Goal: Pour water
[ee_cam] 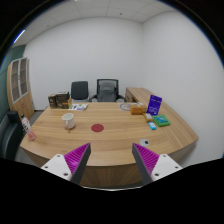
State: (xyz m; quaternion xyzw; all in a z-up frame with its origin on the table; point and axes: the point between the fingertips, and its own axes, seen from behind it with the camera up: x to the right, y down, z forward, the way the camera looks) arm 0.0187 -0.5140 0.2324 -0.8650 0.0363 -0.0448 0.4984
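My gripper (111,160) is open and empty, its two pink-padded fingers (76,157) spread wide above the near edge of a large wooden table (100,145). Far beyond the fingers, a small pale cup (68,121) stands on the table's left part. A round red coaster-like disc (98,128) lies near the table's middle. I see no bottle or jug clearly.
Two office chairs (93,92) stand behind the table. A purple-faced stand (154,104) and small green and blue items (157,122) sit at the right. A box (59,100) sits at the back left, a wooden cabinet (20,88) by the left wall.
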